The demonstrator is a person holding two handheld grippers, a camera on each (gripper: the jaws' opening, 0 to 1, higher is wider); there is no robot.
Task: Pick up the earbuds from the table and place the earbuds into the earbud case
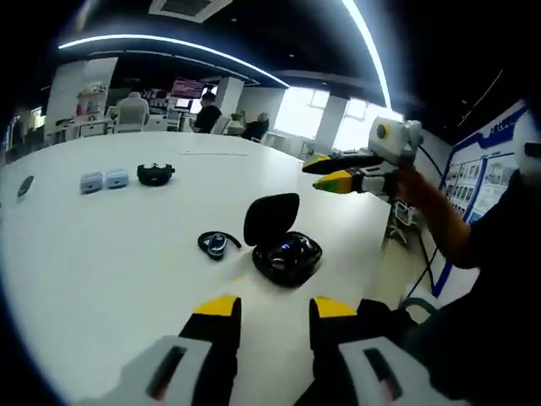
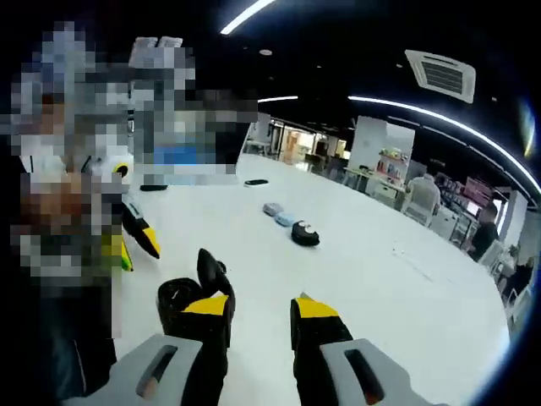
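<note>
Left claw (image 1: 269, 315) spread and empty, hanging low over the white tabletop (image 1: 101, 254). Just ahead: open earbud case (image 1: 285, 249), lid up, likely ready for loading; ear-hook earbud (image 1: 215, 244) lying loose just left of it. Right claw (image 2: 260, 313) also spread, nothing pinched, case (image 2: 182, 300) beside its left jaw.

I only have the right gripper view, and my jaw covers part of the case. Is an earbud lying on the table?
Observer: Yes. The left gripper view shows one earbud on the table, beside the case, which is open, and not touching it.
Operator: Is the left gripper free?
Observer: The left gripper has its jaws apart with nothing between them.
</note>
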